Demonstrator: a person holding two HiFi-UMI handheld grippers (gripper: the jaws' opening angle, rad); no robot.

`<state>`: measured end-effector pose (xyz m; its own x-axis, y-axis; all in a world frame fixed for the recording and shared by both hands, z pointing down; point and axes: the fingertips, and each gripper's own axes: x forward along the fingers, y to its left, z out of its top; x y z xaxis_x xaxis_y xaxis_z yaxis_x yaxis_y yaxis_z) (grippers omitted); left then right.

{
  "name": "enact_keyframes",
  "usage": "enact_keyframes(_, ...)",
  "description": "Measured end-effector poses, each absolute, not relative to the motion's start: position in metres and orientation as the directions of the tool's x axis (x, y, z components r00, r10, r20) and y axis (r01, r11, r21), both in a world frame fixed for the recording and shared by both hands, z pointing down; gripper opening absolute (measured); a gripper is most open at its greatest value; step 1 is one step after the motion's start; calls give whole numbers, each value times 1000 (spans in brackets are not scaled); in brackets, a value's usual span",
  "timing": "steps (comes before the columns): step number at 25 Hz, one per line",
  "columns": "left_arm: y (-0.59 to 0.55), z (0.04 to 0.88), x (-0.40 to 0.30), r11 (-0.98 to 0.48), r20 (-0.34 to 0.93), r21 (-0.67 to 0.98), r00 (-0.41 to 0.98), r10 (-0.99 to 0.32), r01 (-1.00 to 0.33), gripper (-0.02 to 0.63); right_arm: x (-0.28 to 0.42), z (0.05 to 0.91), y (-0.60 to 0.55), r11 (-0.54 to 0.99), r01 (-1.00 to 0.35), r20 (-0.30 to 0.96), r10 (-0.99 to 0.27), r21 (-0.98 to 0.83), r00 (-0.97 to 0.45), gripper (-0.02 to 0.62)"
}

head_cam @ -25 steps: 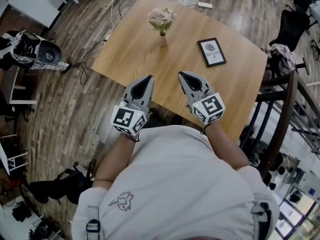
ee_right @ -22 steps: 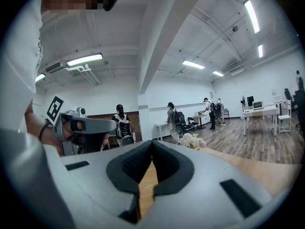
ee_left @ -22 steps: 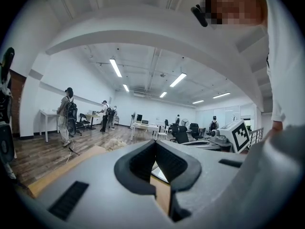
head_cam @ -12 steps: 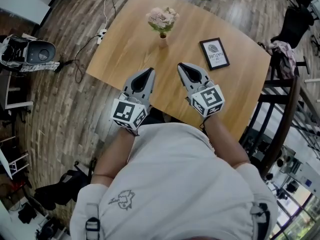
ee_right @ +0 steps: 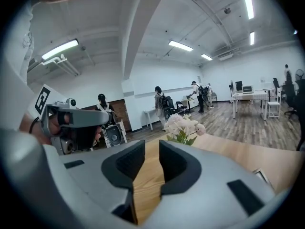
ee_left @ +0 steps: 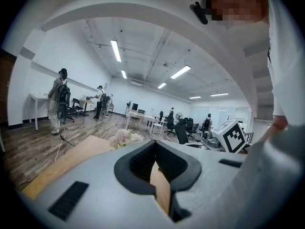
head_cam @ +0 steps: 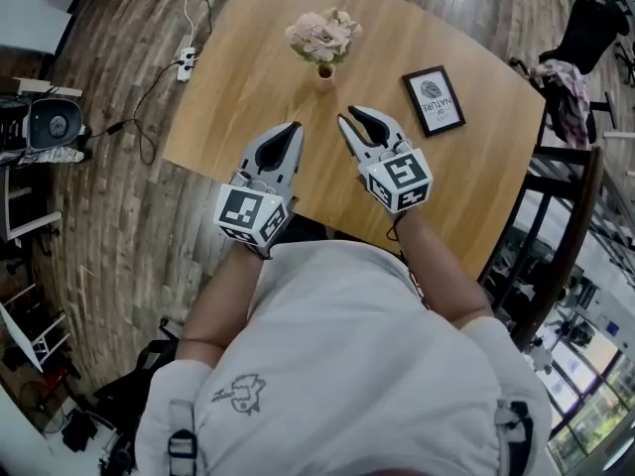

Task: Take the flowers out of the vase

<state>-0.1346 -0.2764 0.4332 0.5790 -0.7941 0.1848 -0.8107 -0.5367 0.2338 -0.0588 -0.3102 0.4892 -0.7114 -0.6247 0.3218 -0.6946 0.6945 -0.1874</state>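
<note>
A bunch of pale pink flowers point(head_cam: 322, 36) stands in a small beige vase point(head_cam: 325, 73) near the far side of the wooden table point(head_cam: 238, 87). Both grippers hover over the table's near half, short of the vase. My left gripper point(head_cam: 289, 131) is shut, with nothing in it. My right gripper point(head_cam: 355, 122) is a little closer to the vase; its jaws are opening and nothing is between them. The right gripper view has the flowers point(ee_right: 183, 126) ahead, just right of the open jaws point(ee_right: 151, 149). In the left gripper view the flowers point(ee_left: 125, 137) peek over the left jaw point(ee_left: 156, 144).
A black-framed picture point(head_cam: 435, 98) lies flat on the table to the right of the vase. A power strip point(head_cam: 185, 64) and cables lie on the floor at the left. A chair with cloth point(head_cam: 566, 97) stands at the right. People stand far off in the room.
Both grippers have moved forward over the table toward the vase. The right gripper's jaws, shut a second ago, have parted. The left gripper stays shut.
</note>
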Motion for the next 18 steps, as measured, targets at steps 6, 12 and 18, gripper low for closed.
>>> enact_keyframes(6, -311, 457, -146, -558, 197, 261, 609, -768, -788, 5, -73, 530, -353, 648, -733, 382, -636, -207, -671, 114)
enact_keyframes(12, -346, 484, -158, -569, 216, 276, 626, -749, -775, 5, -86, 570, -392, 596, -774, 433, -653, -212, -621, 132)
enact_keyframes(18, -371, 507, -160, -590, 241, 303, 659, -713, -748, 5, -91, 605, -415, 542, -811, 490, -657, -223, -573, 138)
